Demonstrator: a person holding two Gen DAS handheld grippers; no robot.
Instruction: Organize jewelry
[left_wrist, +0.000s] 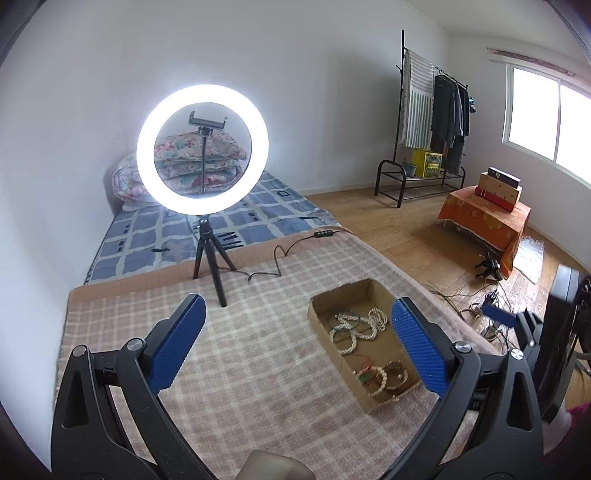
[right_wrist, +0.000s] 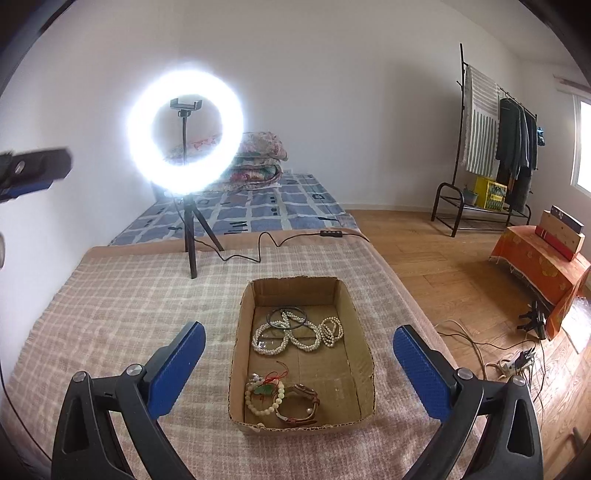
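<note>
A shallow cardboard box (right_wrist: 354, 332) (left_wrist: 321, 310) sits on a checked blanket. Inside at the far end lie white pearl strands (right_wrist: 295, 334) (left_wrist: 354, 325) and dark thin bangles (right_wrist: 286, 317). At the near end lie a pale bead bracelet with a green and red charm (right_wrist: 264, 397) (left_wrist: 371, 378) and a brown strap bracelet (right_wrist: 301, 404) (left_wrist: 397, 373). My right gripper (right_wrist: 299, 343) is open and empty, held above the box. My left gripper (left_wrist: 297, 317) is open and empty, above the blanket left of the box. It shows blurred at the right wrist view's left edge (right_wrist: 33, 171).
A lit ring light on a tripod (left_wrist: 201, 149) (right_wrist: 184, 129) stands at the blanket's far side, its cable (right_wrist: 258, 243) trailing right. A mattress with folded quilts (left_wrist: 199, 162) lies behind. A clothes rack (left_wrist: 436, 122), an orange-draped stand (left_wrist: 487, 218) and floor cables (right_wrist: 513, 362) are right.
</note>
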